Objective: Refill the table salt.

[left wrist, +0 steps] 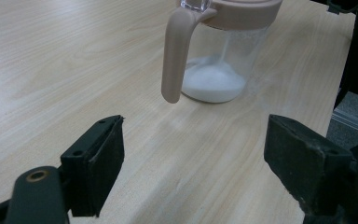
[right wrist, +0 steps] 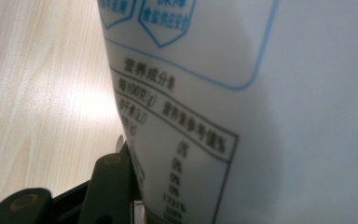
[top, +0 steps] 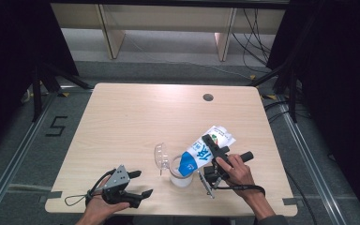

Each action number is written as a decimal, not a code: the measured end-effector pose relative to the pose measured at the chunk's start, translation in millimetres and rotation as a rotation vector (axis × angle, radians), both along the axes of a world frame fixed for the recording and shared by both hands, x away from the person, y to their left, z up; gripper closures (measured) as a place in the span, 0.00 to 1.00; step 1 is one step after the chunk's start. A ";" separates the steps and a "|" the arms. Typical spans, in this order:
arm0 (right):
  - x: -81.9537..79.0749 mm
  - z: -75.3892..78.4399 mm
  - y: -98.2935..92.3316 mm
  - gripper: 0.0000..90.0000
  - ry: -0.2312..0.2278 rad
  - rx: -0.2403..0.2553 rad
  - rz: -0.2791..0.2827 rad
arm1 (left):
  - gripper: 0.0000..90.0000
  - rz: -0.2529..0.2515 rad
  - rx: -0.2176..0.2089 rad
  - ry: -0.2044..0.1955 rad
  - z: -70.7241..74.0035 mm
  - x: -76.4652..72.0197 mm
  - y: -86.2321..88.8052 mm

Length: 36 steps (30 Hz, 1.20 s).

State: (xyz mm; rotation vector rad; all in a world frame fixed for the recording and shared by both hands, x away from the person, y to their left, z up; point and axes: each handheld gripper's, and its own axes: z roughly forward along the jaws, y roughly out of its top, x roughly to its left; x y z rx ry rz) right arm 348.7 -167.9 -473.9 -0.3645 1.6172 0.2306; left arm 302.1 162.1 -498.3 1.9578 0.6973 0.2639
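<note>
Left gripper (top: 138, 183) rests low on the counter (top: 122, 117) near its front edge, jaws spread wide w/ nothing between. Its own view shows what the high view can't: white powder heaped in the clear jug (left wrist: 223, 51), beige handle facing the gripper. Jug lid (top: 160, 155) is flipped up. Right gripper (top: 211, 152) clamps the salt bag (top: 204, 150), tilted mouth-down over the jug (print fills the right gripper view, blocking the jug).

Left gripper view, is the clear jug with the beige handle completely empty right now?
No, the jug holds a low heap of white powder on its bottom, seen through the clear wall.
</note>
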 end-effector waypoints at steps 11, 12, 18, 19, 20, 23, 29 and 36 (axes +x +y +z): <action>-0.1 2.6 1.1 0.60 -0.026 -0.029 0.012 | 0.22 0.000 0.000 0.001 0.0 0.0 0.1; 0.4 3.7 1.5 0.60 -0.034 -0.042 0.022 | 0.22 0.000 0.000 0.001 0.0 -0.1 0.1; 0.1 4.9 2.2 0.61 -0.053 -0.057 0.029 | 0.22 -0.001 0.002 0.000 0.1 0.0 0.1; 0.1 4.9 2.2 0.61 -0.053 -0.057 0.029 | 0.22 -0.001 0.001 0.000 0.1 0.0 0.1; 0.1 4.9 2.2 0.61 -0.053 -0.057 0.030 | 0.22 -0.001 0.001 0.000 0.1 -0.1 0.1; 0.1 4.6 2.3 0.61 -0.050 -0.057 0.031 | 0.22 -0.004 0.006 -0.001 0.2 0.0 0.5; 0.0 3.6 1.3 0.61 -0.031 -0.042 0.014 | 0.22 -0.001 0.004 0.000 0.2 -0.1 0.4; 1.0 4.6 2.0 0.62 -0.048 -0.048 0.043 | 0.22 -0.004 0.005 0.004 0.4 0.0 0.6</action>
